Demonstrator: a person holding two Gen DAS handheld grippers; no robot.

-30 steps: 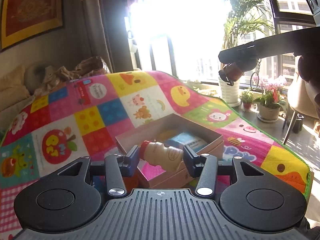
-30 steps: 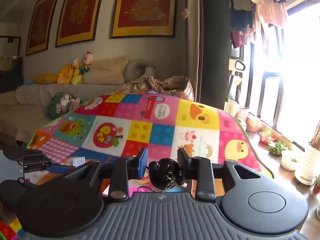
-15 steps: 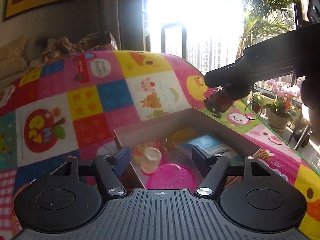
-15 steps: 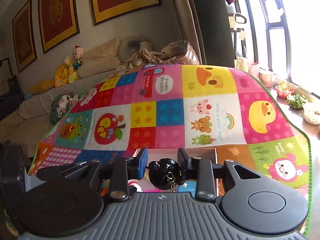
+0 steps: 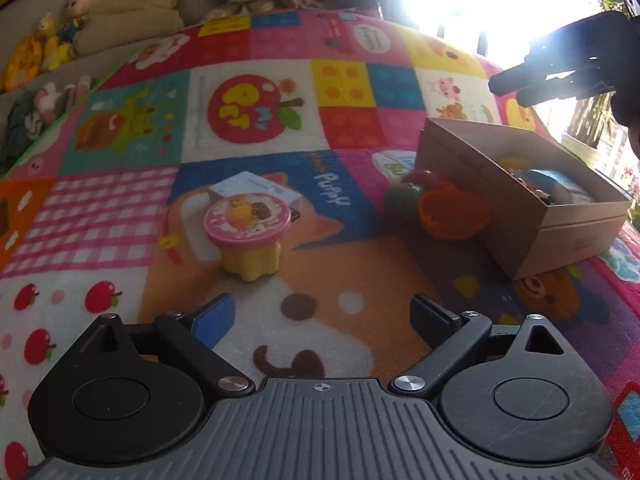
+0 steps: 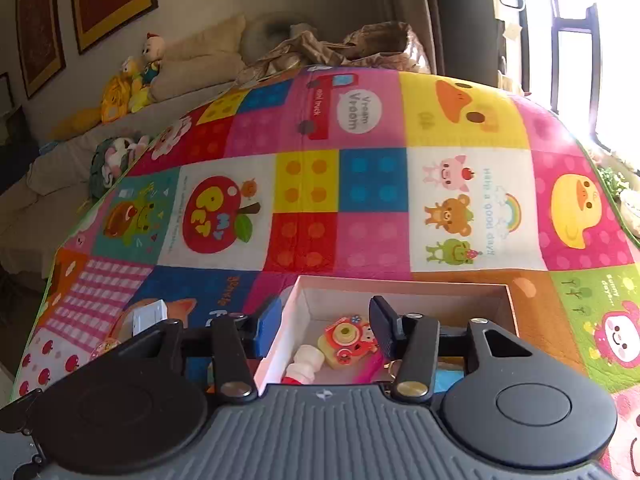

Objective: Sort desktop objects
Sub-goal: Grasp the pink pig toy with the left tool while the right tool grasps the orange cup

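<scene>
My left gripper (image 5: 322,314) hangs low over the patchwork mat, its jaws opening wide with nothing between them. Just ahead stands a yellow cup with a pink picture lid (image 5: 248,236), and a small white box (image 5: 256,192) lies behind it. To the right, an orange basket toy (image 5: 452,216) and a green-and-red piece (image 5: 404,196) rest against the cardboard box (image 5: 520,200). My right gripper (image 6: 326,320) hovers over that cardboard box (image 6: 400,286). Its jaws are opening too, and they hold nothing. Below it in the box lie a small bottle (image 6: 306,364) and an orange camera toy (image 6: 348,340).
The colourful mat (image 6: 360,184) covers the whole table, and its far edge drops toward a sofa with plush toys (image 6: 132,80). A bright window and potted plants are on the right. The right gripper's arm (image 5: 560,76) reaches in above the box.
The left gripper dropped the small bottle into the box, opened wide and swung left and down toward the pink-lidded cup. The right gripper moved over the box and let go of its black keychain toy.
</scene>
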